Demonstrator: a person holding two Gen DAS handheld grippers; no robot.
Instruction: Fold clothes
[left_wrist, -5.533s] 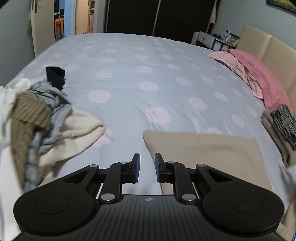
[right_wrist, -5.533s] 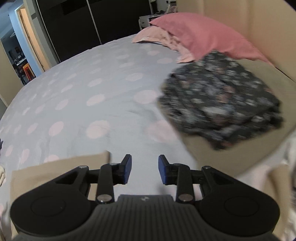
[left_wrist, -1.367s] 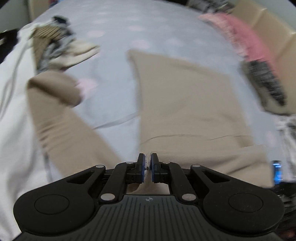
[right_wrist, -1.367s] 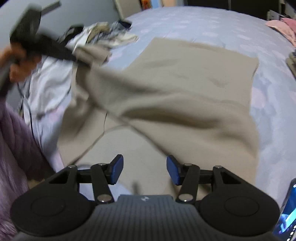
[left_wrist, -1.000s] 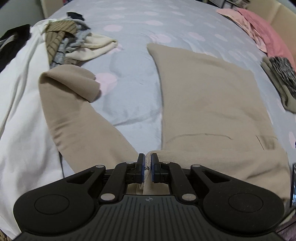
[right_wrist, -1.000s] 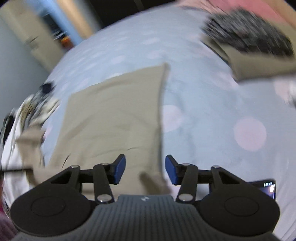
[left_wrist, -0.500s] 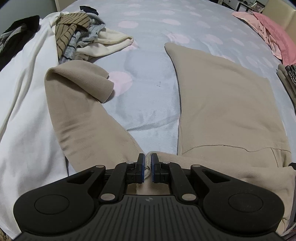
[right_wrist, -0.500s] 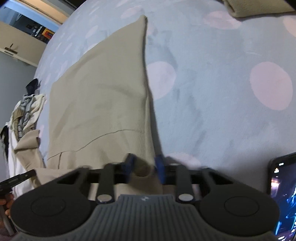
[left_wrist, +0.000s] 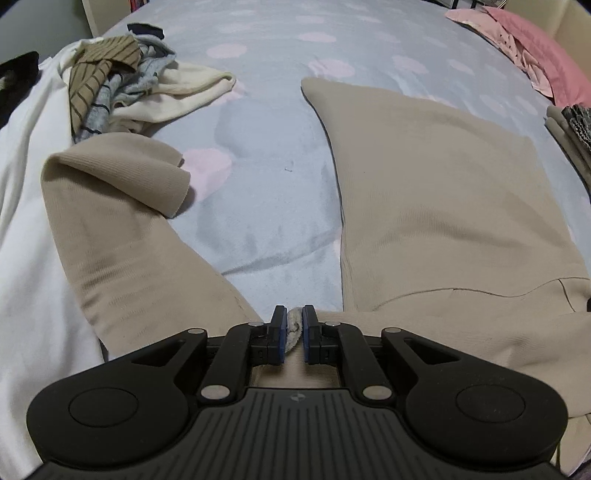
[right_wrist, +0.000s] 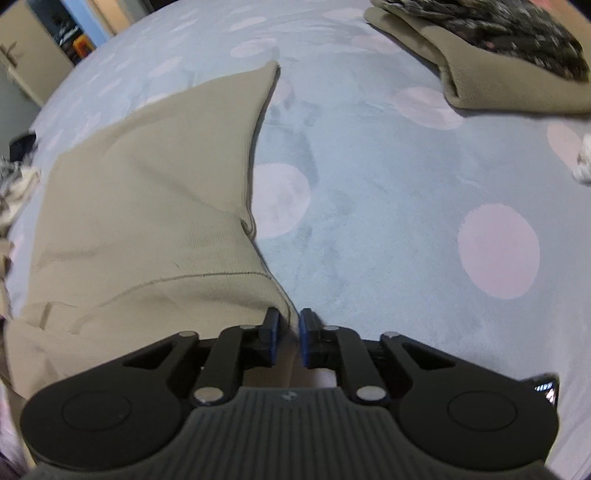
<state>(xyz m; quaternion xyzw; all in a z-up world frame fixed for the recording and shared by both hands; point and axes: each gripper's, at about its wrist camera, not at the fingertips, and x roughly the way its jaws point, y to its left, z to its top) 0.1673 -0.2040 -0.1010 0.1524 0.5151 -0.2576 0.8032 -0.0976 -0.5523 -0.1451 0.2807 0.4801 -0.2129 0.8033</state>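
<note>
A beige ribbed sweater lies spread on the dotted bedspread, body stretched away from me. Its left sleeve runs out to the left with the cuff folded over. My left gripper is shut on the sweater's near edge by the left shoulder. In the right wrist view the same sweater fills the left half, and my right gripper is shut on its near right corner.
A heap of unfolded clothes and a white garment lie at the left. Folded clothes are stacked at the far right, pink pillows behind. A phone rests near the right gripper.
The right gripper has come down and closed on the sweater's right corner. The left gripper has kept its hold and the sweater now lies flatter and more stretched out.
</note>
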